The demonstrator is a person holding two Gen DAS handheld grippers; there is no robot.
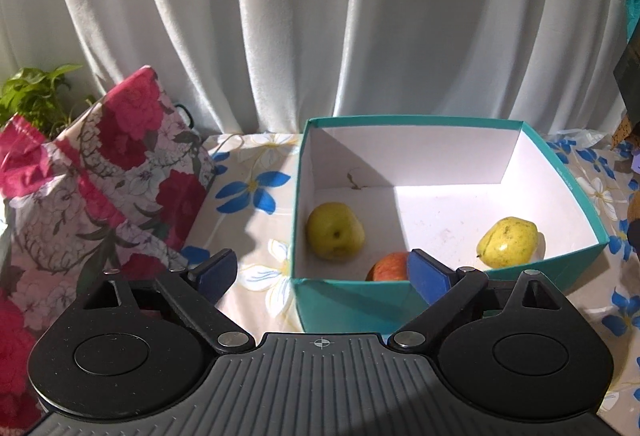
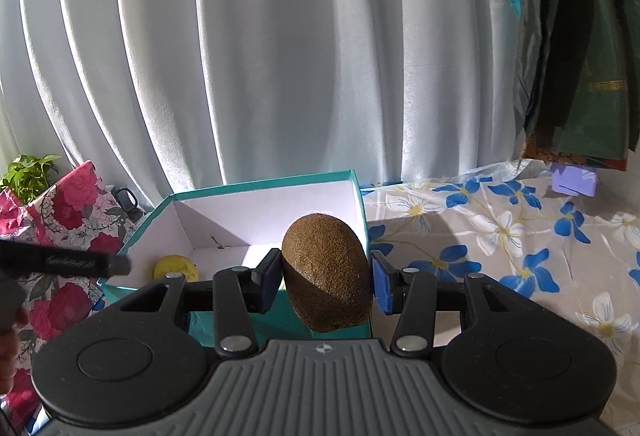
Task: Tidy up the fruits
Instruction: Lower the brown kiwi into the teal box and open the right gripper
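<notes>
A teal box (image 1: 576, 192) with a white inside stands on the flowered tablecloth. In it lie a yellow-green apple (image 1: 335, 230) at the left, a yellow pear (image 1: 507, 242) at the right and a red apple (image 1: 388, 268) by the near wall. My left gripper (image 1: 322, 274) is open and empty, in front of the box's near-left corner. My right gripper (image 2: 325, 278) is shut on a brown kiwi (image 2: 326, 272), held above the near right edge of the box (image 2: 256, 184). A yellow fruit (image 2: 174, 266) shows inside the box there.
A pink flowered cloth bag (image 1: 100, 172) leans at the left, with a green plant (image 1: 32, 96) behind it. White curtains hang at the back. Dark bags (image 2: 580, 48) hang at the right. A small purple block (image 2: 574, 182) lies on the cloth. The other gripper's dark finger (image 2: 80, 264) shows at the left.
</notes>
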